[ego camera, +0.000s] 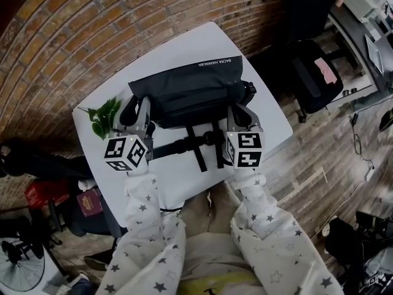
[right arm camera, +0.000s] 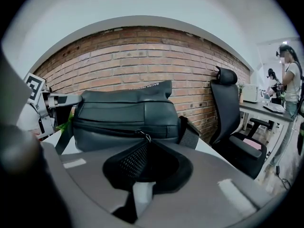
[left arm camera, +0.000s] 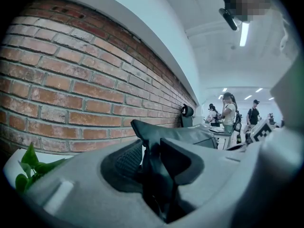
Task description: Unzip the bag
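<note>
The black bag (ego camera: pixel 190 94) lies across the middle of the white tabletop (ego camera: pixel 184 45), its straps trailing toward the person. The left gripper (ego camera: pixel 136 114) has its fingers clamped on a fold of fabric at the bag's left end, while the right gripper (ego camera: pixel 241 112) has its fingers almost pressed together, pinching the zip pull (right arm camera: pixel 144 136) on the bag's front. A leafy sprig (ego camera: pixel 104 117) lies just beside the left gripper, and a brick wall (ego camera: pixel 92 23) stands behind the tabletop.
</note>
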Action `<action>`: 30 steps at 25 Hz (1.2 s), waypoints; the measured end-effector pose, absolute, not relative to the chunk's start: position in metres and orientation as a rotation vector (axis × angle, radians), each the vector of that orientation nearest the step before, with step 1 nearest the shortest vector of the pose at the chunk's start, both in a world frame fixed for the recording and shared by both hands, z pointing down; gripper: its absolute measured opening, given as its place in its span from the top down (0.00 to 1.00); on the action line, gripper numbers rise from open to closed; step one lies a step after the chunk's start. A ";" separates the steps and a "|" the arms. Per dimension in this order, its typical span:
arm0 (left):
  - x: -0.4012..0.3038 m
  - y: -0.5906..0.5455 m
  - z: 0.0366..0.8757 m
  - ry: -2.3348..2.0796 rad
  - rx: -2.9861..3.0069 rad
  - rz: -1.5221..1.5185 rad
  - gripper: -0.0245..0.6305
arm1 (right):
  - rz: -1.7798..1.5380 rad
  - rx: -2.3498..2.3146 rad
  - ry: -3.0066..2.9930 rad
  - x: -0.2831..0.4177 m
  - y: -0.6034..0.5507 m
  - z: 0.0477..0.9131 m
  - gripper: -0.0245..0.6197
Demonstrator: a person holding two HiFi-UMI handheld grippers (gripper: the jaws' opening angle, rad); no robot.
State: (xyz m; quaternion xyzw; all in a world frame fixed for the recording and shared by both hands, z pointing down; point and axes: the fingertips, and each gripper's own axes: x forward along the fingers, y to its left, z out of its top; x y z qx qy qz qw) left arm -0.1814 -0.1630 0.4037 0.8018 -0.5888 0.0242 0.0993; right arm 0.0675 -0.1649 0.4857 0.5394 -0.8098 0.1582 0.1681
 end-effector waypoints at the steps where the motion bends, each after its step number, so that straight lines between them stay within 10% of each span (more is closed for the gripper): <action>1: -0.182 -0.163 0.404 -1.745 2.369 0.073 0.78 | 0.447 1.536 -2.303 0.068 -0.165 0.486 0.92; 30: -0.188 -0.157 0.404 -1.786 2.325 0.085 0.77 | 0.491 1.532 -2.358 0.096 -0.170 0.486 0.83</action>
